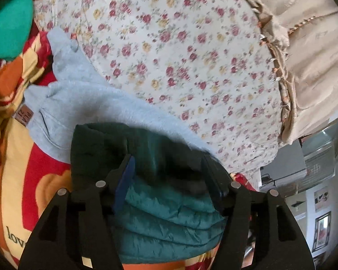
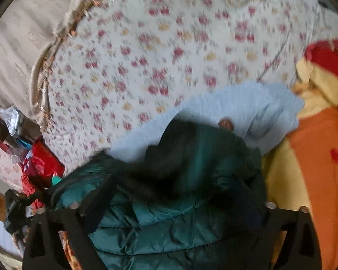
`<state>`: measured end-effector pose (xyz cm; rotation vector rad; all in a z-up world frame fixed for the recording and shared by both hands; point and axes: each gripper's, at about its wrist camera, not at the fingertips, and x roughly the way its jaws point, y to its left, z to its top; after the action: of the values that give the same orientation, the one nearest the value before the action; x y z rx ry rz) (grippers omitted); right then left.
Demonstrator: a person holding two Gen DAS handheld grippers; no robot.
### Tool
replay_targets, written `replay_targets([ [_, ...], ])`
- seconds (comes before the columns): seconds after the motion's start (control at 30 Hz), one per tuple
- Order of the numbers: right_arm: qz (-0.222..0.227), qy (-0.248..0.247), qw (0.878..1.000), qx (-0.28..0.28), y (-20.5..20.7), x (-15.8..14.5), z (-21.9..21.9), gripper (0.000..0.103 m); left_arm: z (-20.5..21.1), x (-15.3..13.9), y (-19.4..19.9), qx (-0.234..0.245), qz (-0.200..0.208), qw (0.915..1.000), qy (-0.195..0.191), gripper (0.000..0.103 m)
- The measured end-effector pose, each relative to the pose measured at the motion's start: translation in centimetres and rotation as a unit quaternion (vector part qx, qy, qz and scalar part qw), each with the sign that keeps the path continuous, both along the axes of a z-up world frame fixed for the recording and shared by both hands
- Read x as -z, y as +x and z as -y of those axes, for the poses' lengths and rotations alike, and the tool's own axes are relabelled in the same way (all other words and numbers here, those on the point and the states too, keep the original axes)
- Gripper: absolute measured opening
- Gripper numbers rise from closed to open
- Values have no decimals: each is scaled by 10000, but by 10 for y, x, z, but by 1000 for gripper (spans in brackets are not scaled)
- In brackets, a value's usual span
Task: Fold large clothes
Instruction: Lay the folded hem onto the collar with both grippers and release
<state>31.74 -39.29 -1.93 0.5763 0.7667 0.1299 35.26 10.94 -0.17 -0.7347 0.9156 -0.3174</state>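
A dark green quilted jacket [image 1: 169, 225] lies bunched on the bed, on top of a light blue fleece garment [image 1: 78, 103]. My left gripper [image 1: 169, 171] hangs just over the jacket with its jaws apart. The blue pads [image 1: 126, 175] stand on either side of a fold and do not press on it. In the right wrist view the same jacket [image 2: 157, 231] fills the lower middle, with the blue fleece [image 2: 236, 105] behind it. My right gripper [image 2: 175, 180] is spread very wide above the jacket and holds nothing. That view is blurred.
A floral bedsheet [image 1: 169, 45] covers the bed beyond the clothes, edged by a beige fringed cover [image 1: 315, 45]. A red, orange and cream blanket [image 1: 15, 180] lies at the left, with a teal cloth [image 1: 9, 27] above it. Red clutter [image 2: 42, 164] sits beside the bed.
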Motion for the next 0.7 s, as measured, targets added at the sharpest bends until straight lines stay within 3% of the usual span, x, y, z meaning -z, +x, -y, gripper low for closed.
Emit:
replay_targets([
  [0.1, 207, -489, 9986, -54, -8, -18, -12, 99, 17, -12, -11, 33, 156, 9979, 623, 61],
  [0.2, 65, -923, 9950, -386, -8, -16, -37, 99, 51, -10, -17, 278, 340, 9870, 1548, 61],
  [0.33, -180, -1261, 9881, -860, 1, 10, -68, 92, 105, 9, -15, 789, 490, 9657, 2426, 61],
  [0.37, -238, -1328, 9866, -919, 4, 17, -72, 90, 118, 15, -13, 884, 549, 9575, 2691, 61],
  [0.43, -384, -1428, 9838, -1012, 15, 34, -80, 85, 143, 32, -3, 949, 611, 9330, 3416, 61],
  [0.5, -424, -1543, 9816, -1043, 24, 46, -85, 84, 148, 51, 13, 848, 399, 9203, 3798, 61],
  [0.6, -370, -1765, 9771, -1127, 36, 55, -93, 84, 132, 76, 31, 659, -20, 9243, 3760, 61],
  [0.7, -366, -1937, 9729, -1209, 50, 62, -101, 84, 115, 93, 43, 516, -128, 9258, 3744, 62],
])
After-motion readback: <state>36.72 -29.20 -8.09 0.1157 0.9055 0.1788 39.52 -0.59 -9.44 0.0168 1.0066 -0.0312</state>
